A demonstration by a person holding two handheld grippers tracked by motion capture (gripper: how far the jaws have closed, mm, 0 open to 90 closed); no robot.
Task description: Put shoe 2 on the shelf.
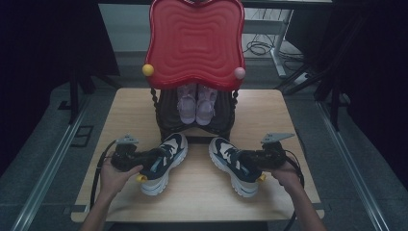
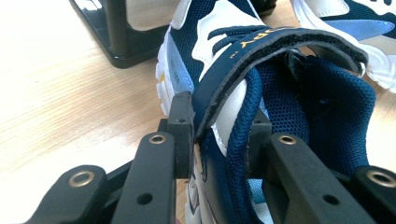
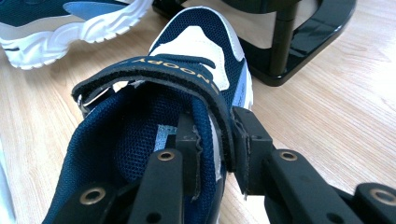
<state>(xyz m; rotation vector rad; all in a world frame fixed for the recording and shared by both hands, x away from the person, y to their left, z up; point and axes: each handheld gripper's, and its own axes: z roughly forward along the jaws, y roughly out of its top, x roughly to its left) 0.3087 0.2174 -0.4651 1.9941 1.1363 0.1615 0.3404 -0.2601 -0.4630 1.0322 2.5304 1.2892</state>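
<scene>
Two navy-and-white mesh sneakers sit on the wooden table (image 1: 202, 192): left gripper (image 2: 219, 135) clamps the left sneaker (image 1: 163, 161) collar, right gripper (image 3: 217, 144) the right sneaker (image 1: 235, 163). We should lift level, keeping both grips firm.

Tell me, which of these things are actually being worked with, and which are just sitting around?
In use:
- left sneaker, side wall clamped by the left gripper
- right sneaker, side wall clamped by the right gripper

Just there:
- small pink shoes on the dark rack
- red wavy panel standing over the rack
- wooden table
</scene>
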